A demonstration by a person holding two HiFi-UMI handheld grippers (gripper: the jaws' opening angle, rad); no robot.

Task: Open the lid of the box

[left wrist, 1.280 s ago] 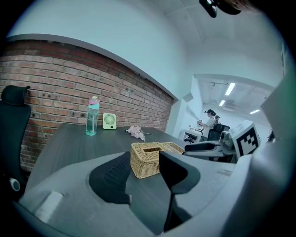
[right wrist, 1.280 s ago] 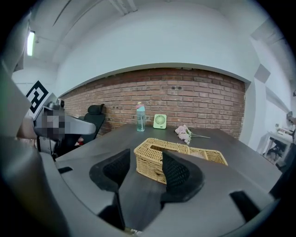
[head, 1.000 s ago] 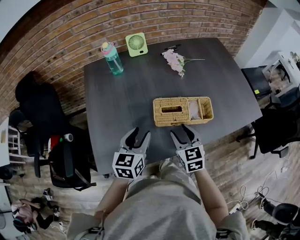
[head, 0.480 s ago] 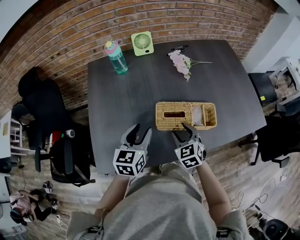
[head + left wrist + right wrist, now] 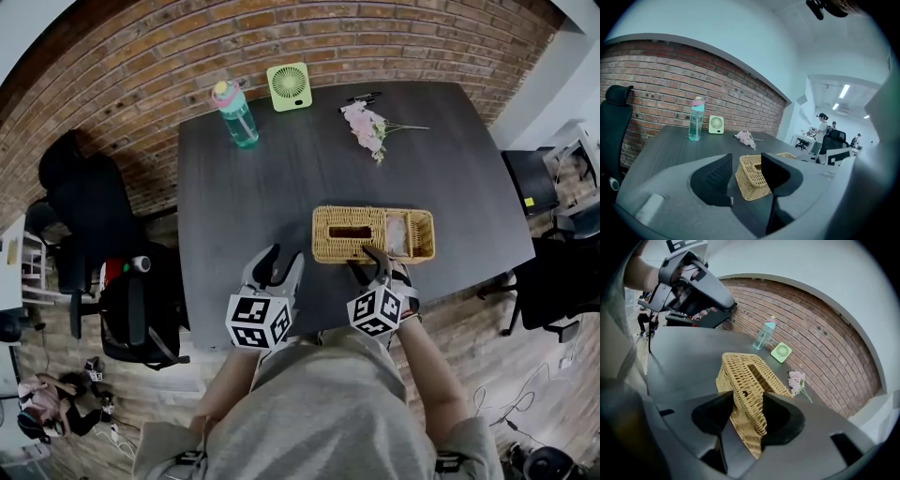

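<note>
While closing, right claw (image 5: 749,398) — wide — straddles box (image 5: 743,369).

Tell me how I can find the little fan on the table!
Start at the dark table and look along its far edge, beside the brick wall. The fan stands there between the teal bottle and the pink flowers. It is the only pale green square thing with a round grille.

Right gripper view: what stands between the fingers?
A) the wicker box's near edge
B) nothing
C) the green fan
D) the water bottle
A: the near edge of the wicker box stands between the fingers of the right gripper, which have just been closing a little.
</note>
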